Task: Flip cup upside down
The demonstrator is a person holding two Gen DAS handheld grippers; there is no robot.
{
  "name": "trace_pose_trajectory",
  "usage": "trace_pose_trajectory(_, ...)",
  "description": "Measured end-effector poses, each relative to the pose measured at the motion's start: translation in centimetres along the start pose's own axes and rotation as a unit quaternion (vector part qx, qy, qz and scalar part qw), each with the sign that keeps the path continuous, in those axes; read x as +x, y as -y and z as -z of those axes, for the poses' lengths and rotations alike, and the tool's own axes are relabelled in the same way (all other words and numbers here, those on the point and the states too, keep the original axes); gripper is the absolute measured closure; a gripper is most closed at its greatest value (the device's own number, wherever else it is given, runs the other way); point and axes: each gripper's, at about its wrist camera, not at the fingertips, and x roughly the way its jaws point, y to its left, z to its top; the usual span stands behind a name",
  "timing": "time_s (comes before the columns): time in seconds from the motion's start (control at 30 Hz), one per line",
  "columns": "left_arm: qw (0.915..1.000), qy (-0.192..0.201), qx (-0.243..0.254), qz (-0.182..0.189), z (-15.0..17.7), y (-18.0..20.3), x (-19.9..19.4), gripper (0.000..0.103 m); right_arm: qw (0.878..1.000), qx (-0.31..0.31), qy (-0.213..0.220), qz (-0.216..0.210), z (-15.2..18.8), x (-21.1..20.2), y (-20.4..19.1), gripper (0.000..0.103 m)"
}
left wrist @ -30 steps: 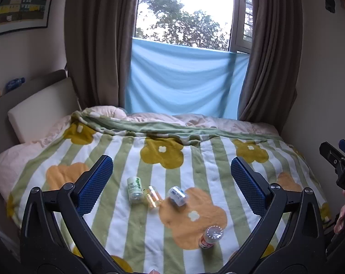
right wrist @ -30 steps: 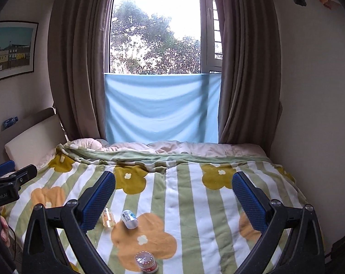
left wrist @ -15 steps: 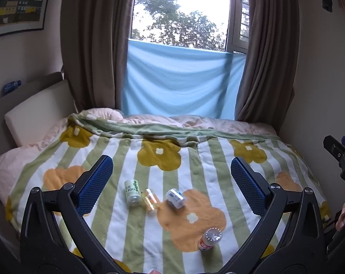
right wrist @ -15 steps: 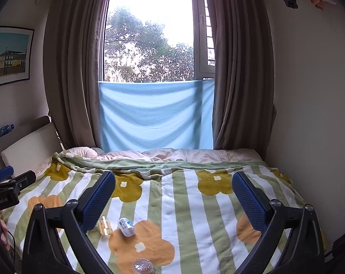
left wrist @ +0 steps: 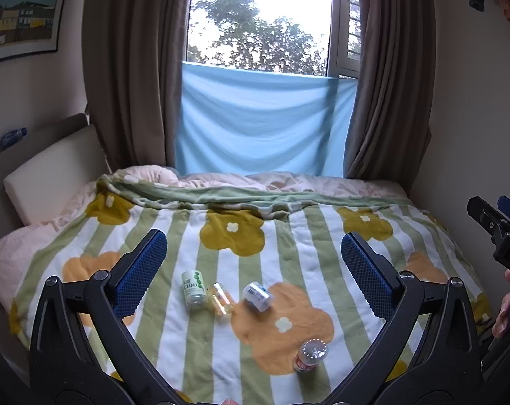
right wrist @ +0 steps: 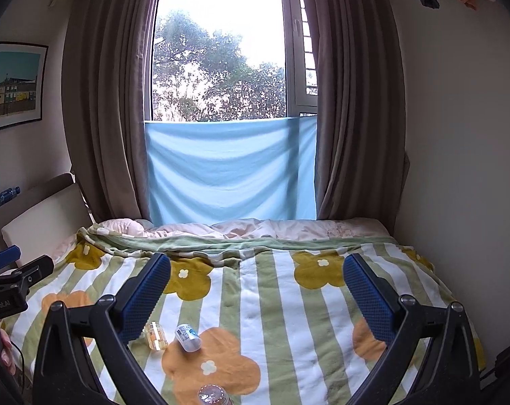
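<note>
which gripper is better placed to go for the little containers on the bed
Left. The containers lie centred between the left hand-held gripper's open fingers; the right hand-held gripper, also open, has them low and left.

Green-and-white striped blanket [left wrist: 194, 243] with yellow and orange flowers — pale blue cloth [left wrist: 261, 121], brown curtains [left wrist: 133, 67]
</note>
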Motion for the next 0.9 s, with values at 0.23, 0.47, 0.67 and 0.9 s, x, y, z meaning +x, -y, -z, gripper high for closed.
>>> trace_pose_trajectory(0.23,1.0000,0.002,0.001,-0.004,-0.1,0.1,-0.1,0.000,1.000,0.001,-0.001,-0.001,-0.1,0.2,0.0,0.001)
trace_pose_trajectory(0.47,1.0000,0.000,0.002,-0.006,-0.2,0.0,-0.2,0.000,1.000,0.002,-0.002,0.000,-0.2,0.2,-0.3,0.001)
trace_pose_trajectory(0.67,0.9999,0.005,0.004,-0.011,-0.2,0.0,-0.5,0.000,1.000,0.001,-0.003,0.000,-0.1,0.2,-0.5,0.001)
trace_pose_trajectory(0.9,0.9989,0.021,0.018,-0.037,0.0,1.1,-1.4,0.000,1.000,0.001,-0.004,-0.001,-0.1,0.1,-0.5,0.001)
